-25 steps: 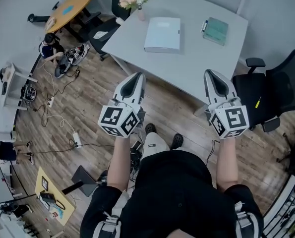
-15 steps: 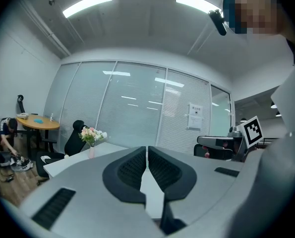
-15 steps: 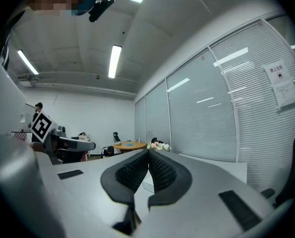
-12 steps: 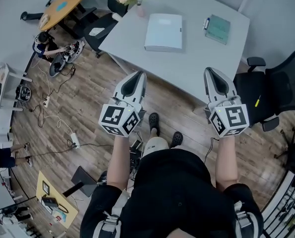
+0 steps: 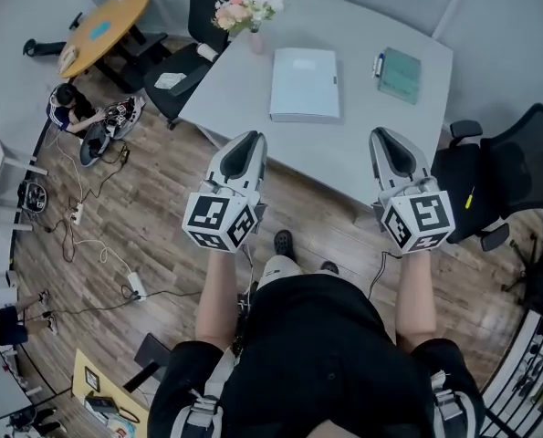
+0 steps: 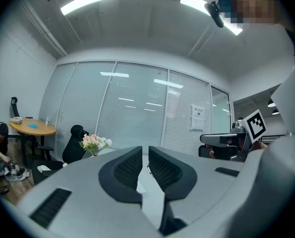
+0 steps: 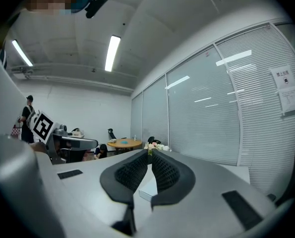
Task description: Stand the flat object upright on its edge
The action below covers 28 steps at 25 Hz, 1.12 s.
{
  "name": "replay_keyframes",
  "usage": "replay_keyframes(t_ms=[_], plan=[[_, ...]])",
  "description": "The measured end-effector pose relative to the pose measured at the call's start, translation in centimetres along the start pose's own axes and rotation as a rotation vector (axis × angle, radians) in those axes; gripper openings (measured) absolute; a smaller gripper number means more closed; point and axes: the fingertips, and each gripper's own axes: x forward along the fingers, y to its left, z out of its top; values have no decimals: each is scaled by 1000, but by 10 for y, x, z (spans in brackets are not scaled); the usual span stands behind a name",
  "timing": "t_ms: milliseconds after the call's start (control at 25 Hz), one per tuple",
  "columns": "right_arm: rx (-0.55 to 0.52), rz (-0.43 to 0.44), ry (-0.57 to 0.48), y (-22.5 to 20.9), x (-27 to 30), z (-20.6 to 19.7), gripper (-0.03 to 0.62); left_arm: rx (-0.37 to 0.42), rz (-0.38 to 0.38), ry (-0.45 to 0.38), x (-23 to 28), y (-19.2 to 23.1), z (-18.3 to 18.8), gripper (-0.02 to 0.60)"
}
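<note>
You are holding the left gripper [image 5: 246, 144] and right gripper [image 5: 389, 142] with jaws nearly together, gripping nothing. The white flat box [image 5: 305, 84] is lying flat on the grey table [image 5: 344, 144] at 12 o'clock, well apart from both.

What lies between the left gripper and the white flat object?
Only bare grey tabletop between left gripper and white flat object, as the head view shows.

No legible wording anywhere, white paper notice [image 6: 197, 117] on the glass wall [image 6: 137, 108], right of centre in the left gripper view, print too small to read, marker cubes [image 5: 221, 219] at mid-frame in the head view, black-and-white patterns only
</note>
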Motion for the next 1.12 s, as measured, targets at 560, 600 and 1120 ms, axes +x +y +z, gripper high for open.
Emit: replay_keyframes(t_ms=[560, 600, 1120], plan=[[34, -92, 24, 26, 86, 1, 111, 19, -90, 32, 29, 89, 7, 110], [37, -98, 26, 29, 89, 0, 121, 16, -97, 36, 29, 95, 6, 114], [71, -149, 128, 28, 115, -42, 166, -40, -153, 128, 62, 127, -40, 167]])
